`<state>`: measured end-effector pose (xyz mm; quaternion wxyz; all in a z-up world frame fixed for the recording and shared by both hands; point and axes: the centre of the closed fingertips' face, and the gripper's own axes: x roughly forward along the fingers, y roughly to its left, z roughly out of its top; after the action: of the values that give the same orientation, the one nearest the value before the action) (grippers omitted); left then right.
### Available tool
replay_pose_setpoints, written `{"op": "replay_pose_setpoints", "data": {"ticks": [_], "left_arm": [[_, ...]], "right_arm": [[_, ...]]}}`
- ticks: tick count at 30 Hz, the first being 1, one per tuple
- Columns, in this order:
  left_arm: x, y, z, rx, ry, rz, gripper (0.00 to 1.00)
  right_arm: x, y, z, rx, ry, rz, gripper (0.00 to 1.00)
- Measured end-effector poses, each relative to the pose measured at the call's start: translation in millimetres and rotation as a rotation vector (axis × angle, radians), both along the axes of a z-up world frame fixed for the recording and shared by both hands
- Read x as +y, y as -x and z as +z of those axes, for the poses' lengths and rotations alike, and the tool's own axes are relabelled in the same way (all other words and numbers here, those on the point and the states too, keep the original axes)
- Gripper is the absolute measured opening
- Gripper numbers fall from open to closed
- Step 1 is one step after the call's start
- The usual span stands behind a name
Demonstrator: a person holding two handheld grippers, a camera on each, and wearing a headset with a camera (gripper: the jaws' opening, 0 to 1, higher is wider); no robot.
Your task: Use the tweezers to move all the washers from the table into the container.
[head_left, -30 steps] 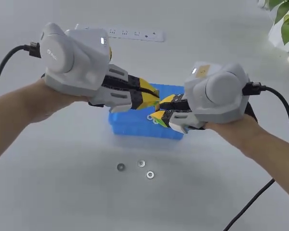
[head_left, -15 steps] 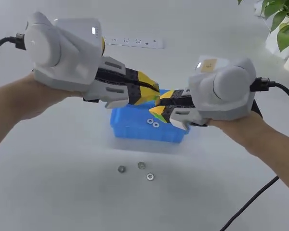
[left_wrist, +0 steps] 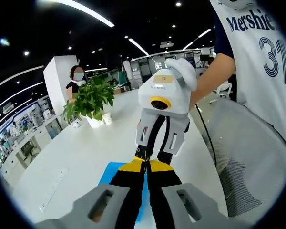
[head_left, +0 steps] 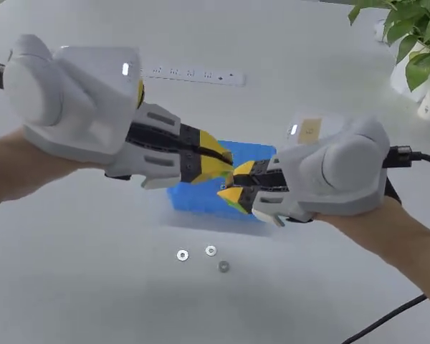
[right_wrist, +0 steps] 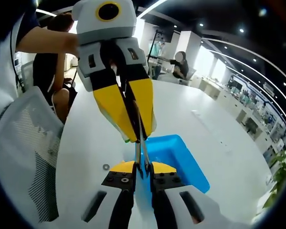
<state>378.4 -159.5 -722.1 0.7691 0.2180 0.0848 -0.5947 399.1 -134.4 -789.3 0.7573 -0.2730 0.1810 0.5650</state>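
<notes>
So both grippers are nose to nose in the middle of the head view, hanging over the blue container [head_left: 193, 199]. The left gripper [head_left: 226, 163] comes in from the upper left and the right gripper [head_left: 228, 188] from the right, with their yellow tips practically touching.

The right gripper view has the best angle. The tweezers [right_wrist: 139, 143] are a thin metal pair running from the left gripper's yellow jaws at the top of the frame straight down into the right gripper's own jaws at the bottom. Both sets of jaws look pinched tight on the tweezers, one at each end, with no gap I can make out. The container sits just right of centre in that view, and one washer [right_wrist: 106, 167] lies on the bench to its left.

In the head view, three washers sit on the white bench [head_left: 93, 287] in the lower middle, below the container: one on the left [head_left: 183, 255], one just right of it [head_left: 211, 250] and one a bit lower [head_left: 223, 266]. They're close together but not touching.

There's also a white power strip [head_left: 193, 74] along the top of the frame and a leafy plant [head_left: 405, 32] in the upper right corner.
</notes>
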Motion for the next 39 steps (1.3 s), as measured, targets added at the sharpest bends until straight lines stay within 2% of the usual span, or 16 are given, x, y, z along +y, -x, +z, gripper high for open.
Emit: {"op": "replay_pose_setpoints", "data": {"ticks": [7,13,16,22,39], "left_arm": [[-3.7,15.8,-12.0,0.037,0.012,-0.015,0.05],[-5.7,33.0,-27.8,0.079,0.001,-0.033,0.05],[-5.6,42.5,-38.0,0.111,0.001,-0.038,0.05],[-3.2,53.6,-53.9,0.154,-0.006,-0.030,0.05],[-8.8,48.5,-59.9,0.174,0.021,-0.007,0.05]], "right_arm": [[-4.0,22.6,-13.2,0.038,0.008,0.000,0.12],[-4.8,41.8,-28.3,0.070,0.020,0.007,0.12],[-4.3,53.0,-38.1,0.088,0.027,0.015,0.12],[-5.1,66.5,-53.3,0.120,0.032,0.012,0.12],[-7.4,60.9,-61.2,0.140,0.020,-0.038,0.12]]}}
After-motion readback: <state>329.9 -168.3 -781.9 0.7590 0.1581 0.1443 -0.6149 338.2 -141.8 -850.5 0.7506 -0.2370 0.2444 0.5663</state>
